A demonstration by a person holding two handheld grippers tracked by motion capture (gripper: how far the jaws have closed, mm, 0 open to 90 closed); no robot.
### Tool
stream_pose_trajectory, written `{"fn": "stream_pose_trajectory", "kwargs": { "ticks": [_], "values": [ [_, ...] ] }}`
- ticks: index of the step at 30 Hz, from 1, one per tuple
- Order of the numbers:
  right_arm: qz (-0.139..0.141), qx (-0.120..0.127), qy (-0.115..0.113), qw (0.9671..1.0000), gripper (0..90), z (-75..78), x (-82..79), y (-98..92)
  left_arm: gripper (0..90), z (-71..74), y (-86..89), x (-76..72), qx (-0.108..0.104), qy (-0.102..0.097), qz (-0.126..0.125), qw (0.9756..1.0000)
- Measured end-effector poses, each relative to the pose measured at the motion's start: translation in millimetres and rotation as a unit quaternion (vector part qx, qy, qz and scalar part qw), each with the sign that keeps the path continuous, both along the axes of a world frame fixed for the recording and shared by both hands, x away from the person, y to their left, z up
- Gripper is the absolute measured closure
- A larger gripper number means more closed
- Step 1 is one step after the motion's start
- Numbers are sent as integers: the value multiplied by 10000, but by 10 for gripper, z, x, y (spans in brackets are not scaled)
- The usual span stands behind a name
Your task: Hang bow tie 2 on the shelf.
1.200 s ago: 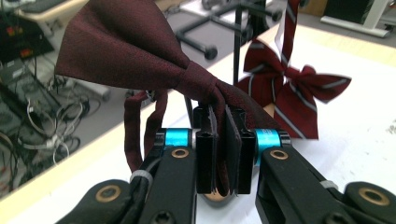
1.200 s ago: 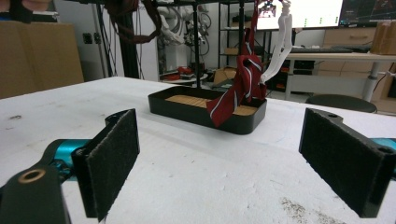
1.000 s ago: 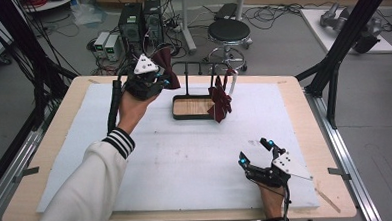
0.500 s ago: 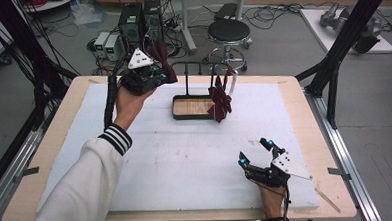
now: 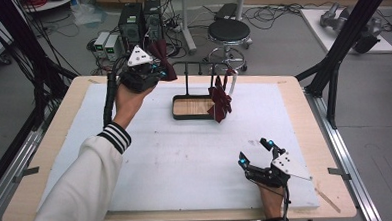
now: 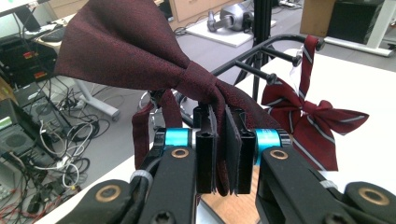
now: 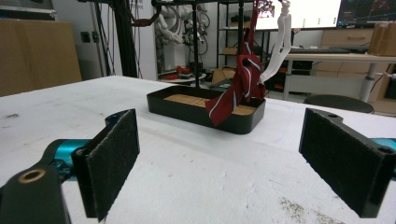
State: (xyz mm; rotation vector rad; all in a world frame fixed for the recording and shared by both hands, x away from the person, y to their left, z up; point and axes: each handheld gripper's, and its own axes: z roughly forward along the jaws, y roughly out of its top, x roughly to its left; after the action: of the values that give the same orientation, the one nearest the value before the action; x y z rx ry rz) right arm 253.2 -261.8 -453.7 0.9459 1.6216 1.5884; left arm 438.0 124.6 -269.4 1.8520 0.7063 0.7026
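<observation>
My left gripper (image 6: pixel 219 154), jaws clamped on the maroon bow tie (image 6: pixel 140 51), carries it toward the rack (image 5: pixel 202 67); next, hooking its strap there. Right gripper (image 5: pixel 258 155) rests wide open, empty.

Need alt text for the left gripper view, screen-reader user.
The left gripper holds a plain dark maroon fabric bow tie pinched between its two black jaws, raised near a black metal rack. A striped maroon bow tie hangs from a rack peg over the white table.
</observation>
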Motion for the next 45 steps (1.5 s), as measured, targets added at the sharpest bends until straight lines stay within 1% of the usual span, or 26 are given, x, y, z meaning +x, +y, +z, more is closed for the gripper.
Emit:
{"fn": "stream_pose_trajectory", "kwargs": {
  "ticks": [2, 7, 13, 19, 25, 32, 45],
  "values": [
    [-1, 1, 0, 10000, 114, 0, -1, 0, 832, -6, -29, 19, -28, -13, -41, 10000],
    [7, 6, -2, 10000, 114, -2, 1, -3, 832, -70, -120, 58, 24, -9, -139, 9999],
    [6, 31, -2, 10000, 114, -3, -2, -6, 832, -151, -198, 97, 85, 95, -278, 9995],
    [-2, 32, 6, 10000, 114, -2, -3, -6, 832, -255, -255, 117, 35, 206, -405, 9990],
    [-1, 31, 6, 10000, 114, -2, -2, -7, 832, -380, -271, 135, 86, 332, -415, 9986],
    [-1, 29, 0, 10000, 114, -2, -2, -6, 832, -459, -302, 150, 222, 400, -453, 9979],
    [1, 23, -4, 10000, 114, -2, -3, -7, 831, -663, -264, 174, 235, 597, -528, 9965]
  ]
}}
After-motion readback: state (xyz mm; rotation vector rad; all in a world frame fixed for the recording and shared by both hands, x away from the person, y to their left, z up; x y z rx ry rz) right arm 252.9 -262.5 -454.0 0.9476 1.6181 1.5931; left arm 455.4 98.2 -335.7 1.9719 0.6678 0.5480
